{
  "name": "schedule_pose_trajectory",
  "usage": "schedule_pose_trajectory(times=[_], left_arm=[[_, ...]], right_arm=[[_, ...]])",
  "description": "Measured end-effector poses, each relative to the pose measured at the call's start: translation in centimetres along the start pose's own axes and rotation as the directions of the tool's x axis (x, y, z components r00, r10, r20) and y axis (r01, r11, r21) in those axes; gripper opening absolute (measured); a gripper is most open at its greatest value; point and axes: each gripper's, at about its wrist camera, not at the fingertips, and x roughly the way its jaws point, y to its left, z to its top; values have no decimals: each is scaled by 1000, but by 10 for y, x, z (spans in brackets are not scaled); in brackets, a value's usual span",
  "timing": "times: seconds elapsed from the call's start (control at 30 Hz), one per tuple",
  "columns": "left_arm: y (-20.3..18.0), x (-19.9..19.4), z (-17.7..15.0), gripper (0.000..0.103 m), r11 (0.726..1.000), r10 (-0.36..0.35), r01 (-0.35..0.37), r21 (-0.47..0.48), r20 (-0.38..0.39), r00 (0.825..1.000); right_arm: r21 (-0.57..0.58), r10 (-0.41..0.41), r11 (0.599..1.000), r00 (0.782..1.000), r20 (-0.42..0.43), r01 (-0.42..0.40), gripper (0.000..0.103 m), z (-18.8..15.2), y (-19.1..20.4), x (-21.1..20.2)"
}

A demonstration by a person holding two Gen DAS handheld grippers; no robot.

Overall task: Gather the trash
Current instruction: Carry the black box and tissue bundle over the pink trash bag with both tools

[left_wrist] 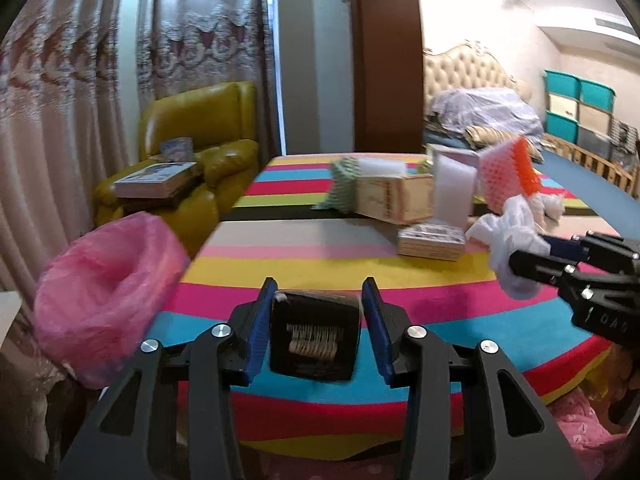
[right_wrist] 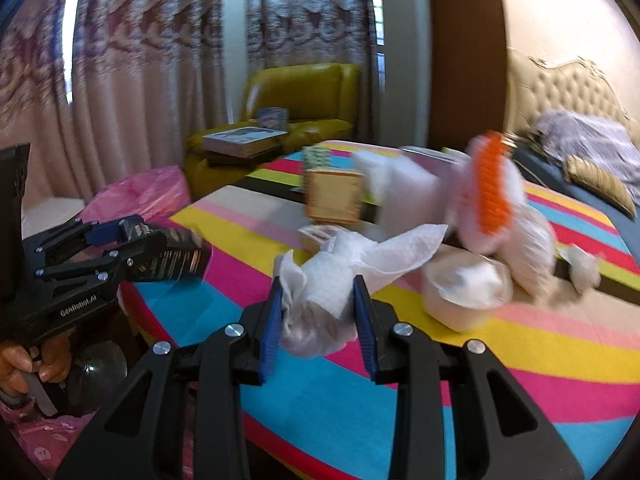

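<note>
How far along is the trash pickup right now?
Mid-job. The left claw holds a small black packet; the right claw grips a crumpled white paper towel. Neither is in the pink-lined bin yet, and its contents cannot be seen. A paper cup stuffed with tissue remains on the striped tablecloth.

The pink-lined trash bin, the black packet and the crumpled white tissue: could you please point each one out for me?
pink-lined trash bin [left_wrist: 104,280], left wrist view, on the pink liner's front wall.
black packet [left_wrist: 314,336], left wrist view, on its label face.
crumpled white tissue [right_wrist: 324,296], right wrist view, on its bunched middle.
</note>
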Motion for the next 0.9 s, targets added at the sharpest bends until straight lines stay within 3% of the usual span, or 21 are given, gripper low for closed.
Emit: schedule_pose_trajectory(times=[0.17, 0.27, 0.5, 0.6, 0.73, 0.9], left_arm=[[32, -8, -3, 39, 998, 52, -52, -39, 5, 999], [40, 6, -10, 39, 998, 27, -27, -64, 8, 1000], [32, 36, -21, 37, 996, 5, -13, -89, -82, 997], [31, 37, -21, 36, 996, 5, -12, -87, -82, 997], [33, 30, -14, 36, 996, 39, -43, -73, -58, 998], [64, 9, -3, 36, 988, 121, -123, -96, -24, 992]], right_arm=[[-73, 51, 996, 999, -2, -51, 33, 11, 28, 19], [-42, 75, 996, 997, -28, -76, 33, 11, 30, 29], [-10, 33, 999, 999, -39, -34, 33, 5, 14, 30], [5, 32, 999, 999, -44, -32, 33, 5, 7, 32], [-15, 59, 998, 997, -45, -60, 33, 12, 13, 38], [-78, 170, 982, 985, -40, -173, 34, 35, 48, 53]])
